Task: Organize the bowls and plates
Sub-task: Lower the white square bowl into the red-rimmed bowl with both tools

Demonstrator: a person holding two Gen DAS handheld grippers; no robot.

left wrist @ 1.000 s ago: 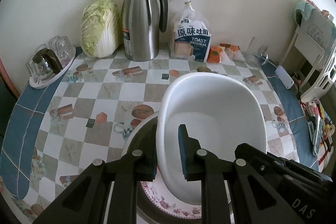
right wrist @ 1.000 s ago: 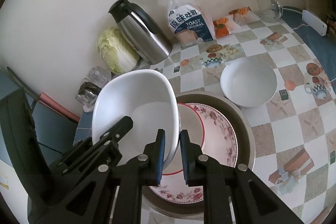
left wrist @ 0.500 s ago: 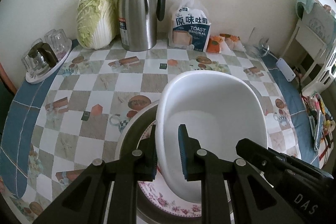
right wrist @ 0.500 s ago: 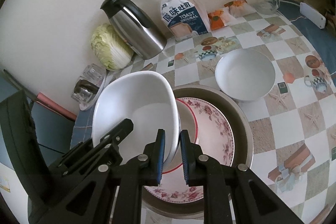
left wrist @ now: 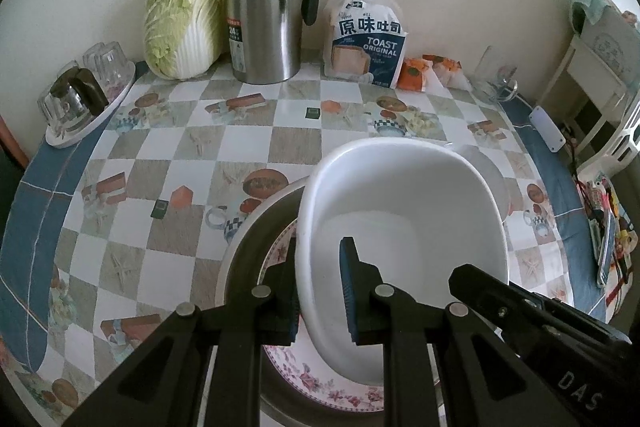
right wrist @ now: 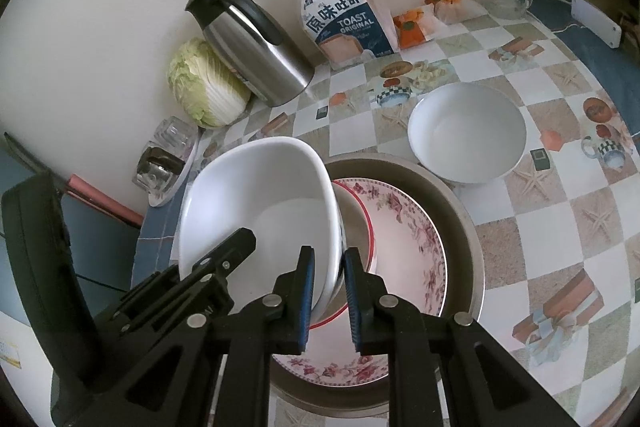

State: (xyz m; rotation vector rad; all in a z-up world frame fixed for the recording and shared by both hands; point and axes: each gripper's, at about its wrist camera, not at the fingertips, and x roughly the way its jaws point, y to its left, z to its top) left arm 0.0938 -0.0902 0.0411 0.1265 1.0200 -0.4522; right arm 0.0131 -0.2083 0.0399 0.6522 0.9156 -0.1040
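A white squarish bowl [left wrist: 400,211] hangs tilted over a stack of plates. My left gripper [left wrist: 318,267] is shut on its near-left rim, one pad inside and one outside. My right gripper [right wrist: 328,263] is shut on the opposite rim of the same bowl [right wrist: 256,195]. Below lie a wide grey plate [right wrist: 460,227], a floral plate [right wrist: 408,251] on it, and a small red-rimmed plate [right wrist: 356,219] on top. A round white bowl [right wrist: 468,135] stands on the table just behind the stack. The left gripper's body [right wrist: 224,259] shows in the right wrist view.
Along the wall stand a cabbage [left wrist: 182,19], a steel thermos jug [left wrist: 268,11], a bag of toast [left wrist: 368,39], orange packets [left wrist: 416,73] and a glass mug [left wrist: 494,77]. A tray of upturned glasses [left wrist: 84,99] sits at the far left edge.
Both grippers stay shut on the white bowl. The left wrist view has tipped a little, so the things at the wall sit higher in the picture. The bowl has barely shifted over the stack.
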